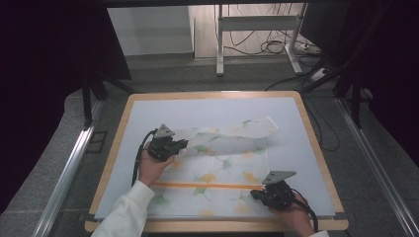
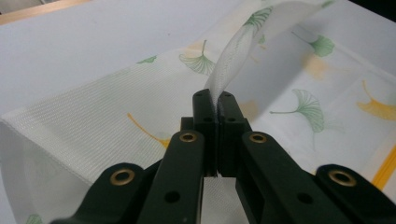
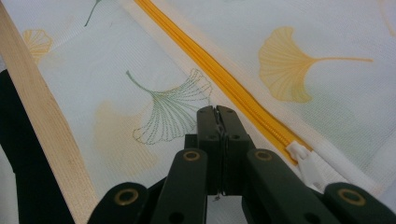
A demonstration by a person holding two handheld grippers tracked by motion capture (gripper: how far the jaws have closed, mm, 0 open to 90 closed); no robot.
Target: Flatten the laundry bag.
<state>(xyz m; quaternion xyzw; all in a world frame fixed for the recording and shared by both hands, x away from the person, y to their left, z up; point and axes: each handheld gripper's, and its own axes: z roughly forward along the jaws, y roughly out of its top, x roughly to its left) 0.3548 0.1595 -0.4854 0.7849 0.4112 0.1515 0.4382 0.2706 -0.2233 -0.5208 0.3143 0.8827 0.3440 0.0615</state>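
Folding looks about half done: the left tongs (image 1: pixel 182 143), clamped on the far edge of the ginkgo-print mesh bag (image 1: pixel 217 173), have it doubled over mid-desk (image 1: pixel 316 148), while the right tongs (image 1: pixel 255 194), pressed together, pin its near corner, leaving flattening.

White mesh bag (image 1: pixel 217 168) with green and yellow ginkgo leaves, orange zipper (image 1: pixel 202 186), pale wooden table rim (image 1: pixel 112 148).

The table (image 1: pixel 316 148), wood-edged with a pale blue top, carries one item: a leaf-printed mesh bag (image 1: pixel 217 182) lying toward its near edge.
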